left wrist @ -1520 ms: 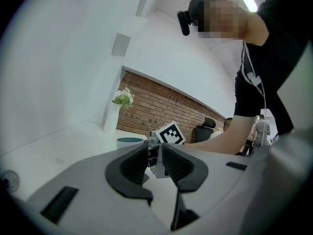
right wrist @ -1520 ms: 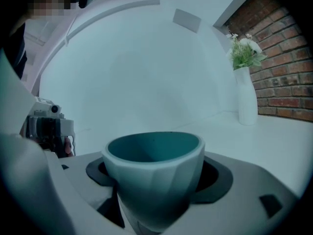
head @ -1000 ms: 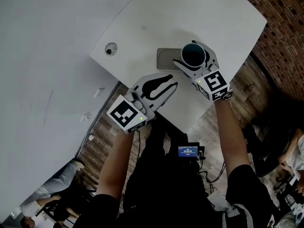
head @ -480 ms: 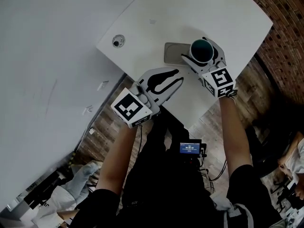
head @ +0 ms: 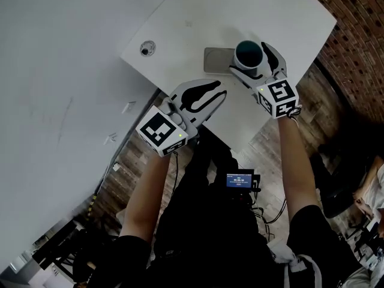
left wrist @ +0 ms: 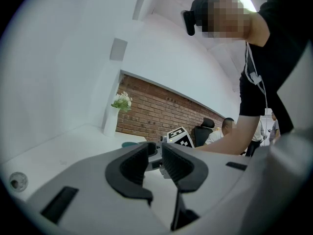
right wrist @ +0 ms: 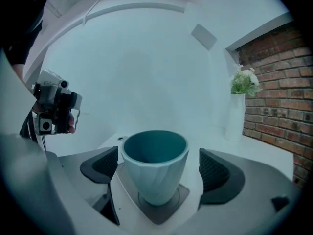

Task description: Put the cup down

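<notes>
A teal cup [head: 248,53] [right wrist: 155,165] stands upright on a grey coaster [head: 215,60] [right wrist: 166,208] on the white table [head: 198,17]. My right gripper [head: 251,59] [right wrist: 157,169] straddles the cup. Its jaws have just been opening, and both pads [right wrist: 213,171] now stand clear of the cup's sides. My left gripper [head: 217,92] [left wrist: 155,155] hovers over the table's near edge, to the left of the cup. Its jaws are shut with only a thin slit between the pads, and it holds nothing.
A small round grommet [head: 146,48] [left wrist: 18,181] sits in the table at the left. A white vase with flowers [right wrist: 238,109] [left wrist: 117,112] stands at the far side by a brick wall [head: 354,47]. Wooden floor [head: 129,179] lies below the table edge.
The right gripper's jaws have spread away from the cup, which stays on the coaster. The left gripper has hardly moved.
</notes>
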Action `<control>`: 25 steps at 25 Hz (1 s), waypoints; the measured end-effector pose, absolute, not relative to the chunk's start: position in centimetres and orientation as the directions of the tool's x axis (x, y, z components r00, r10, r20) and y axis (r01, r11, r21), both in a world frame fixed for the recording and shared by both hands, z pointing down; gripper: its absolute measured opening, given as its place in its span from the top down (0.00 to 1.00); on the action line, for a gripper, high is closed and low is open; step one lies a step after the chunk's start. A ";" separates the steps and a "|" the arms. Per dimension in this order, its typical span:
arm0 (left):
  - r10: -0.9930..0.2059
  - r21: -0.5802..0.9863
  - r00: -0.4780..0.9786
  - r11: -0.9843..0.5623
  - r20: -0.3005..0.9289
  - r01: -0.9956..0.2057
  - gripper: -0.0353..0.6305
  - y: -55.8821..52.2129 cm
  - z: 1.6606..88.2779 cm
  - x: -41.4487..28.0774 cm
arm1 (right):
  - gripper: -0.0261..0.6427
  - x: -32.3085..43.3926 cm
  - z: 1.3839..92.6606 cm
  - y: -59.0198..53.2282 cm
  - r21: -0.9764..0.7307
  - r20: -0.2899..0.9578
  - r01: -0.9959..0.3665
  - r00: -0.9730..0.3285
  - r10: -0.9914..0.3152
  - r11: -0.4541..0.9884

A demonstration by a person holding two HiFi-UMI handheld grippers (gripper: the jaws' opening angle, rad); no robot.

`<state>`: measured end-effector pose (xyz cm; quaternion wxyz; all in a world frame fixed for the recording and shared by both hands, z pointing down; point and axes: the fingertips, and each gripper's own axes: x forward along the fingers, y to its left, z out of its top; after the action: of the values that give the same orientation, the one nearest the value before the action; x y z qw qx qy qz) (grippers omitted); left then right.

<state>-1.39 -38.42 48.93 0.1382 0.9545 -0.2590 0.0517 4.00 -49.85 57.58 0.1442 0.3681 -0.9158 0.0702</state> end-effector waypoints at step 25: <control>-0.434 0.231 0.888 -0.858 0.150 -0.458 0.80 -34.0 47.3 -2.2 | 0.30 5.6 53.4 -38.6 -0.238 0.363 -0.750 -0.658 -0.660 0.617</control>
<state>-2.19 -33.96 47.30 0.1310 0.9628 -0.2315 0.0466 5.65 -38.58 53.42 0.1208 0.3955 -0.8911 0.1869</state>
